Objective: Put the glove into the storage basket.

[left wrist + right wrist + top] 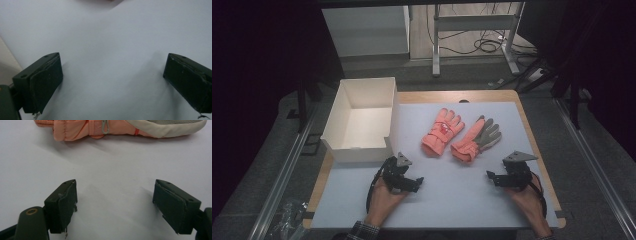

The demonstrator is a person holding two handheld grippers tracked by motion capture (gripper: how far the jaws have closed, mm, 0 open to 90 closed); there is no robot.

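Orange gloves (460, 135), partly cut off; left gripper (111, 82) and right gripper (113, 205) seemingly agape, empty.

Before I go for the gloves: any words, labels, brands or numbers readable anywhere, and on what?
No text can be read.
Left glove: a red and white mark on its back, too small and blurred to read.
Right glove: no print visible; a plain metal clip at its cuff.
White box: no print visible.
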